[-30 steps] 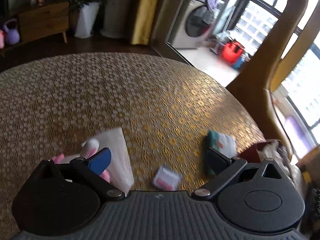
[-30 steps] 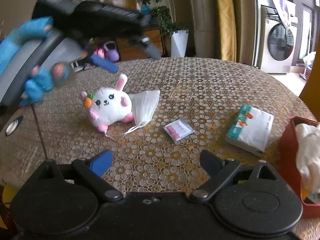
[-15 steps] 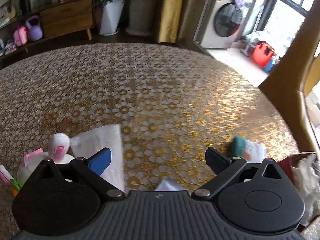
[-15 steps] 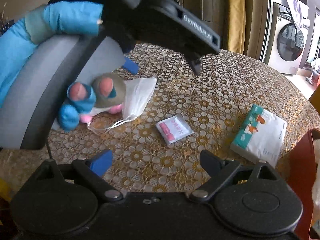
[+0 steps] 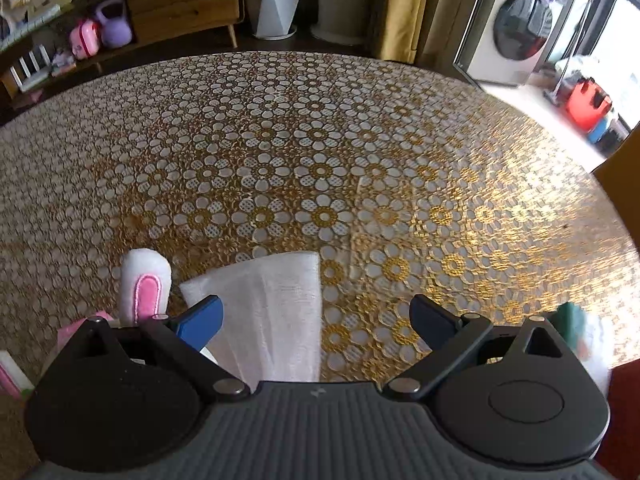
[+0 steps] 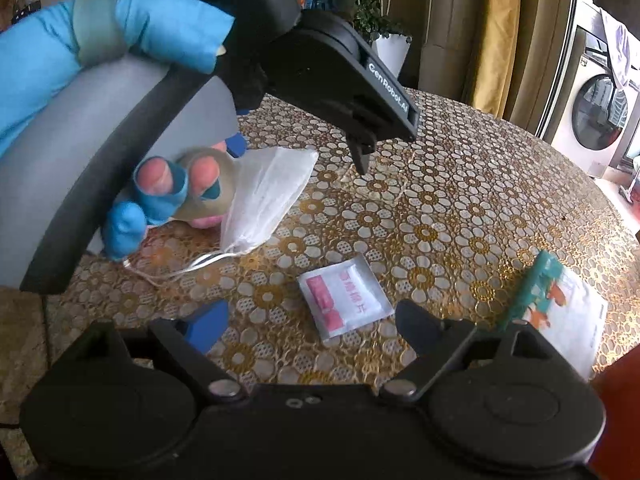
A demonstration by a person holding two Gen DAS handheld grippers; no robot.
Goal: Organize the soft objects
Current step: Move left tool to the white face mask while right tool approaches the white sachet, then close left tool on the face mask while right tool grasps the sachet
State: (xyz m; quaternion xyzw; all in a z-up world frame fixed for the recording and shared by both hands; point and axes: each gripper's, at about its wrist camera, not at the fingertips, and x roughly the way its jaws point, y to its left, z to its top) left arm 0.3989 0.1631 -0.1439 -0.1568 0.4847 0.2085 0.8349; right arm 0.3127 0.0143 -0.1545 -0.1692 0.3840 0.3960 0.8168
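A white face mask (image 5: 276, 304) lies on the table, partly between the open fingers of my left gripper (image 5: 316, 316); it also shows in the right wrist view (image 6: 268, 196) with its ear loop trailing. A white plush bunny with pink ears (image 5: 144, 288) lies to its left, mostly hidden. In the right wrist view the left gripper (image 6: 296, 152) hangs just above the mask. My right gripper (image 6: 312, 324) is open and empty, low over a small white and pink sachet (image 6: 344, 300). A teal and white tissue pack (image 6: 560, 312) lies to the right.
The round table has a gold floral lace cloth (image 5: 320, 140). A red box edge (image 5: 624, 400) sits at the right. A gloved hand (image 6: 80, 52) holds the left gripper. A cabinet, a plant pot and a washing machine stand beyond the table.
The left gripper has moved left and down over the mask. The right gripper has moved closer to the sachet. The bunny is now mostly hidden behind the left hand.
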